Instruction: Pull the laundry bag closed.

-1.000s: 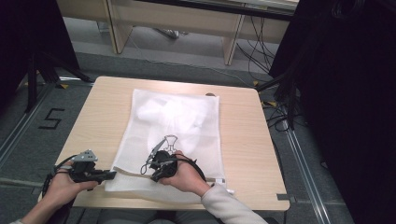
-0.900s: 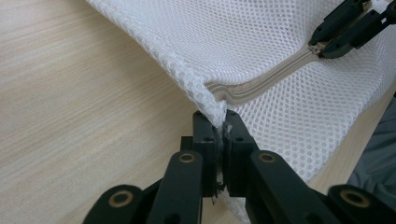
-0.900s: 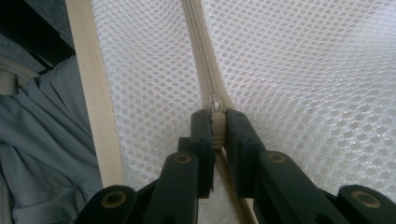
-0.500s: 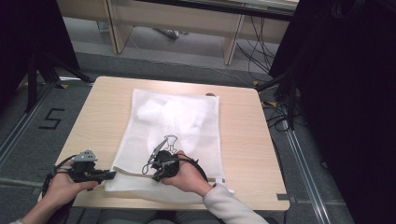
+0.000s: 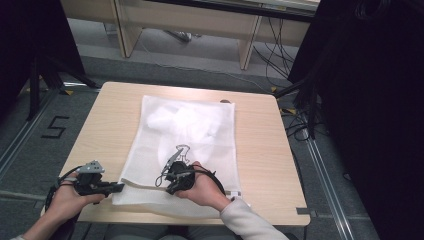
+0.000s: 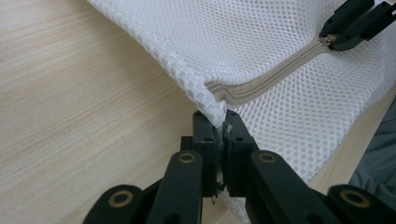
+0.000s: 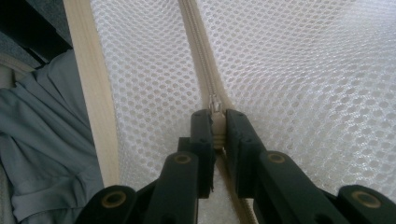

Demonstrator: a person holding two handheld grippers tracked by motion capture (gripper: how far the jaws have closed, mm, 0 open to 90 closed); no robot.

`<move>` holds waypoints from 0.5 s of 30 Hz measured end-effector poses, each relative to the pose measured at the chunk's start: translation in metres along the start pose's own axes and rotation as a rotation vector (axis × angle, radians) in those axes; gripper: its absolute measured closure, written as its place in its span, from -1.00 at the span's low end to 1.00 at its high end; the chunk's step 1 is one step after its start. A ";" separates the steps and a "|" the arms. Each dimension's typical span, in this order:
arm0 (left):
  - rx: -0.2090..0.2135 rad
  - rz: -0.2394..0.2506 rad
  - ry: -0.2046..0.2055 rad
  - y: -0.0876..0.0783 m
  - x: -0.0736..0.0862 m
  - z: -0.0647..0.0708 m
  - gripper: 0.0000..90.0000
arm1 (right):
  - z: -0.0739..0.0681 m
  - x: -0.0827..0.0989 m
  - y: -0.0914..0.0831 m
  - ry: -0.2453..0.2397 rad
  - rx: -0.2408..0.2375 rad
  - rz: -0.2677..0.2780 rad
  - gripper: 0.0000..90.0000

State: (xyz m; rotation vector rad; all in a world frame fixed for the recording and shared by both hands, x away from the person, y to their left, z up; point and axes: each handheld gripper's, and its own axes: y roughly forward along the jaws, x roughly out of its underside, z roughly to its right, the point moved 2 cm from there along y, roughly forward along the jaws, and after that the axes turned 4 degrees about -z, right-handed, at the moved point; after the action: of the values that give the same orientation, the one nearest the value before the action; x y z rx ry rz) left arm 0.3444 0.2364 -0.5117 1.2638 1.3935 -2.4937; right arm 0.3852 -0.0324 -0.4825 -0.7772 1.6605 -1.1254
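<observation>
One wooden table (image 5: pixel 105 125) carries one white mesh laundry bag (image 5: pixel 210 155), laid flat and reaching from the far half of the top to the near edge, with something white bunched inside its far end, though I cannot tell what. Along the bag's near end runs a single beige zipper (image 6: pixel 275 74). There are two grippers at work, one in each of the person's hands. The left gripper (image 6: pixel 218 128) has its jaws pressed together on the bag's near left corner, right where the zipper tape ends, pinning the mesh. The right gripper (image 7: pixel 215 125) sits partway along the zipper line, its jaws closed narrowly on the small metal zipper pull (image 7: pixel 215 106). My reading is that a zipper stroke is in hand, with one corner anchored and the slider gripped; whether it is meant to open or close the bag I cannot say. The next move would call for drawing the pull steadily along the teeth while the left grip keeps the fabric taut, so the soft mesh doesn't bunch or jam.
</observation>
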 end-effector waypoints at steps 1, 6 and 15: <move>0.001 0.004 0.000 0.000 0.000 0.000 0.90 | 0.000 0.000 0.000 0.000 0.000 0.000 0.83; -0.003 0.007 -0.001 0.000 0.000 0.000 0.90 | 0.002 0.002 -0.001 -0.021 0.025 -0.003 0.83; 0.003 -0.004 0.001 0.000 0.000 0.000 0.90 | 0.004 0.004 -0.002 -0.022 0.022 -0.001 0.83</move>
State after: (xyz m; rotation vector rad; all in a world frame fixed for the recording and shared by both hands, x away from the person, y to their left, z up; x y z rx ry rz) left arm 0.3446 0.2367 -0.5118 1.2638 1.3944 -2.4990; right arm 0.3872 -0.0382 -0.4824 -0.7741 1.6272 -1.1296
